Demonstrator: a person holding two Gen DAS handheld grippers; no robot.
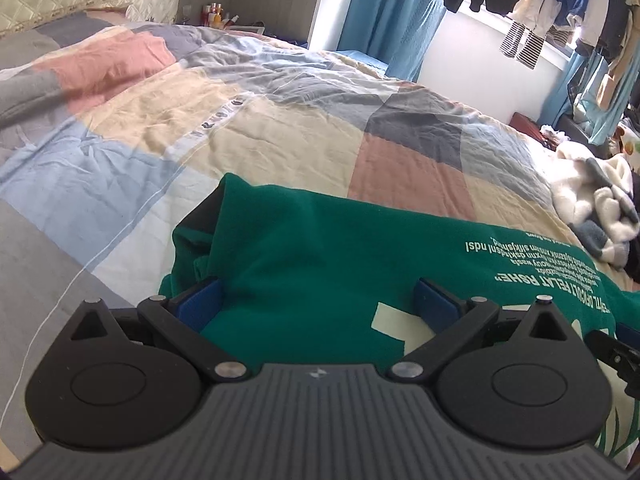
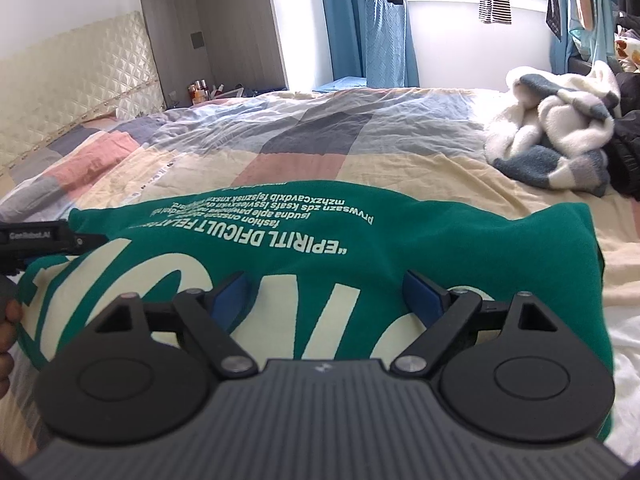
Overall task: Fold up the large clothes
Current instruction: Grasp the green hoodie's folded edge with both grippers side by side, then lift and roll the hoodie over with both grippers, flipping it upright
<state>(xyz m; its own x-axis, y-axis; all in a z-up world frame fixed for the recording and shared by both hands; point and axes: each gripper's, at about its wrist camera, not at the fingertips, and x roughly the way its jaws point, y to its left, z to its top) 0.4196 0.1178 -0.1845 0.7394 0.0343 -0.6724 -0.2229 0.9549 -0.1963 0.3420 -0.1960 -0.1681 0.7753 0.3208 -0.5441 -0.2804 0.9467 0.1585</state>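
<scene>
Green sweatshirt (image 2: 360,240), one; two claws (image 1: 320,300) (image 2: 328,292) agape.

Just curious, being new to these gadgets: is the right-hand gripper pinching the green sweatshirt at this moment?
No, the right gripper has its blue pads spread wide apart above the green sweatshirt, with no fabric clamped between them.

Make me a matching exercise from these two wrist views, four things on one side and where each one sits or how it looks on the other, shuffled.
Things:
1. green printed sweatshirt
2. white and grey fleece garment
3. striped sleeves
4. left gripper

Descriptions:
A. crumpled in a heap at the bed's far right
B. jaws wide open
C. hanging by the window
D. spread on the patchwork quilt, lettering upside down

Pairs: 1-D, 2-A, 3-C, 4-B
</scene>
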